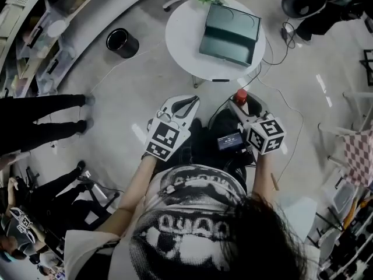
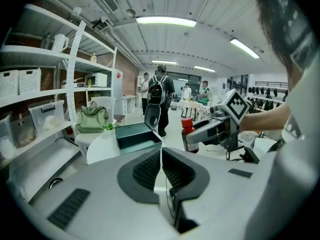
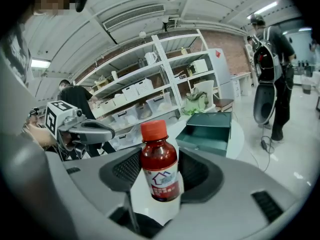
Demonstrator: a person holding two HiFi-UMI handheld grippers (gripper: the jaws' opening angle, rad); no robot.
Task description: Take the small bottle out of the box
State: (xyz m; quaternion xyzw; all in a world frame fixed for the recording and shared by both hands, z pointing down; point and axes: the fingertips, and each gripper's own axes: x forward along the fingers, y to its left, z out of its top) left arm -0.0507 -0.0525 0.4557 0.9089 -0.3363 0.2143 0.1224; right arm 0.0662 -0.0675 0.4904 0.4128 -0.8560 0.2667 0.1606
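The small bottle [image 3: 160, 166], dark red with a red cap and a white label, stands upright between the jaws of my right gripper [image 3: 161, 156], which is shut on it. In the head view its red cap [image 1: 240, 95] shows at the tip of the right gripper [image 1: 245, 105]. The dark green box [image 1: 230, 34] lies open on the round white table [image 1: 180, 37], well ahead of both grippers. My left gripper [image 1: 185, 102] hangs beside the right one, away from the table. Its jaws [image 2: 161, 151] are shut with nothing between them.
A black bin [image 1: 122, 42] stands on the floor left of the table. People's legs [image 1: 52, 112] are at the left, and a person with a backpack [image 2: 160, 91] stands beyond the table. White shelves [image 2: 45, 114], a green bag [image 2: 92, 120] and floor cables [image 1: 280, 45] surround it.
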